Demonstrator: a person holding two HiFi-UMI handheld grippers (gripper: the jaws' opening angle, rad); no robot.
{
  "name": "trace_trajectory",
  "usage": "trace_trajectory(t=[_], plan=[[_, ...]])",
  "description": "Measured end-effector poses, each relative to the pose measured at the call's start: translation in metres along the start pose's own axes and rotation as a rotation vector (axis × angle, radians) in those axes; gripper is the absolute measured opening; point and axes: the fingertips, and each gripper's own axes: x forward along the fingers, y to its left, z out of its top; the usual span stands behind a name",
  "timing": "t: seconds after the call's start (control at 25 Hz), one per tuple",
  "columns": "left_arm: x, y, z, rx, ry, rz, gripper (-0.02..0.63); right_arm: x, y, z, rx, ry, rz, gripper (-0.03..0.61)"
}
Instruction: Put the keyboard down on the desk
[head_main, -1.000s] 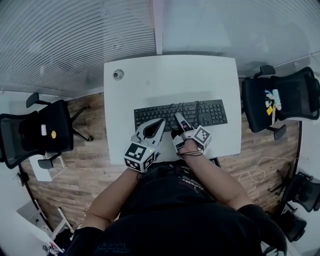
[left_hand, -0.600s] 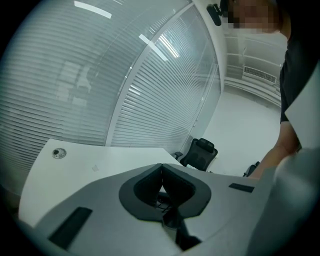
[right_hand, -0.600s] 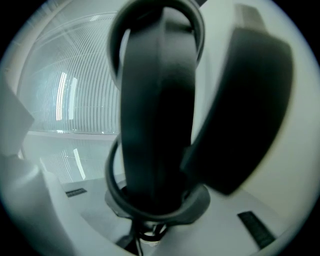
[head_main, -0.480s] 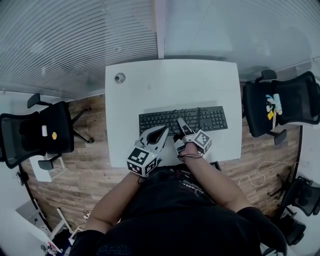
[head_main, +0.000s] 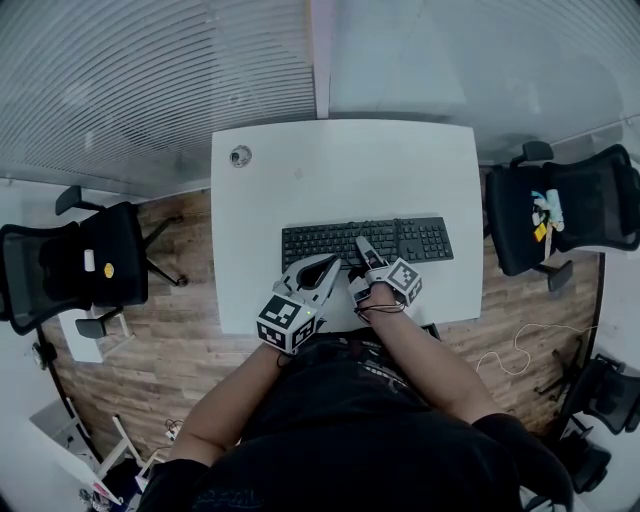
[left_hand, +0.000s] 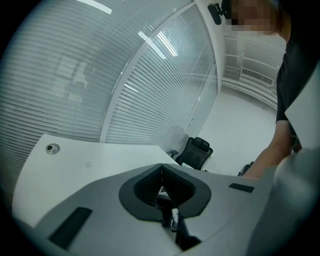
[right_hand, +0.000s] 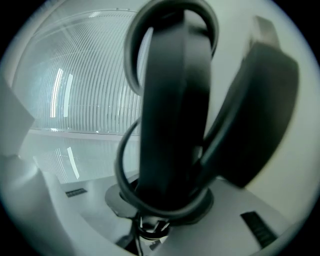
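The black keyboard (head_main: 425, 238) lies level and low over the front half of the white desk (head_main: 340, 170); I cannot tell if it touches the top. My right gripper (head_main: 362, 244) is shut on the middle of its near edge. In the right gripper view the dark keyboard (right_hand: 172, 115) fills the space between the jaws of the right gripper (right_hand: 167, 200), and its black cable (right_hand: 125, 165) loops around it. My left gripper (head_main: 330, 263) hovers just left of it by the keyboard's front edge, shut with nothing in it. In its own view the left gripper (left_hand: 161, 165) has its jaws meeting.
A small round grommet (head_main: 240, 155) sits at the desk's far left corner. Black office chairs stand on the left (head_main: 70, 265) and on the right (head_main: 565, 205) of the desk. A ribbed glass wall (head_main: 150, 70) runs behind it.
The keyboard has sunk lower and shifted a little towards the desk's front edge, carried by the right gripper. The left gripper has drifted slightly right with it.
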Motion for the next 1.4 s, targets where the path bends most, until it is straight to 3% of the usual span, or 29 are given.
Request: trace_trajectory(t=[0.52, 0.72, 0.92, 1.12, 1.4], plan=[[-0.001, -0.010, -0.001, 0.002, -0.005, -0.001, 0.017, -0.002, 0.000, -0.004, -0.043, 0.057, -0.057, 0.156], [-0.003, -0.017, -0.004, 0.007, -0.003, -0.009, 0.017, -0.004, -0.006, -0.009, -0.064, 0.093, -0.093, 0.238], [-0.010, -0.025, -0.006, 0.021, -0.006, -0.013, 0.017, -0.005, -0.011, -0.014, -0.150, 0.130, -0.165, 0.320], [-0.019, -0.032, -0.007, 0.028, -0.009, -0.029, 0.017, -0.012, -0.017, -0.021, -0.235, 0.165, -0.250, 0.342], [-0.033, -0.036, -0.002, 0.053, -0.036, -0.031, 0.017, -0.021, -0.021, -0.027, -0.203, 0.167, -0.256, 0.344]])
